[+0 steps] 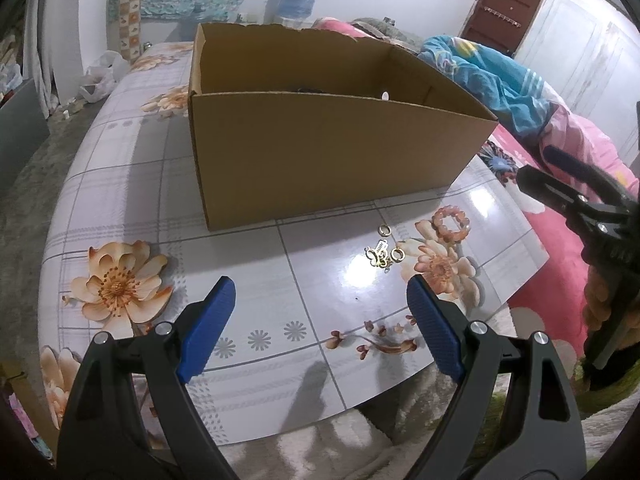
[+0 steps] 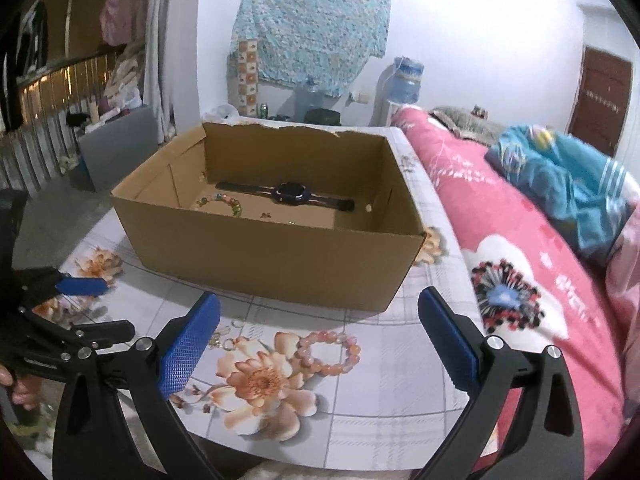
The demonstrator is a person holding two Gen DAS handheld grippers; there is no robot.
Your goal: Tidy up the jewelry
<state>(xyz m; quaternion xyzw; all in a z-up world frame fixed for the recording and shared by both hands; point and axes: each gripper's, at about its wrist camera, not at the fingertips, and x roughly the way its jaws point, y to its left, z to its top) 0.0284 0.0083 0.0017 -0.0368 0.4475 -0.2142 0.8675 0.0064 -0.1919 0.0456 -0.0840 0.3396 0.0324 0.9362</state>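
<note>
On the tabletop (image 2: 400, 384), just in front of the cardboard box (image 2: 280, 264) and near the edge that borders the pink bedding, lie the pieces not yet put away: a pink bead bracelet (image 2: 329, 353) and, beside it toward the left, a small cluster of gold rings and charms (image 1: 385, 254). Inside the box a dark watch (image 2: 289, 194) and a pale multicoloured bead bracelet (image 2: 224, 203) already rest on the floor of it, along with one or two tiny bits too small to name. Both tongs stand apart and empty: the right tongs (image 2: 320, 344) hang above the pink bracelet, the left tongs (image 1: 320, 320) hover short of the gold cluster. The bracelet looks light and limp, probably strung on elastic, its round beads glossy and apt to roll off the pads; the safest hold is likely across one side of the loop, pinching a bead or two so the rest dangles. The gold pieces look tiny, thin and slick on a shiny surface, so they may skid away or slip between the pads; each would want a low, square pinch, one at a time.
</note>
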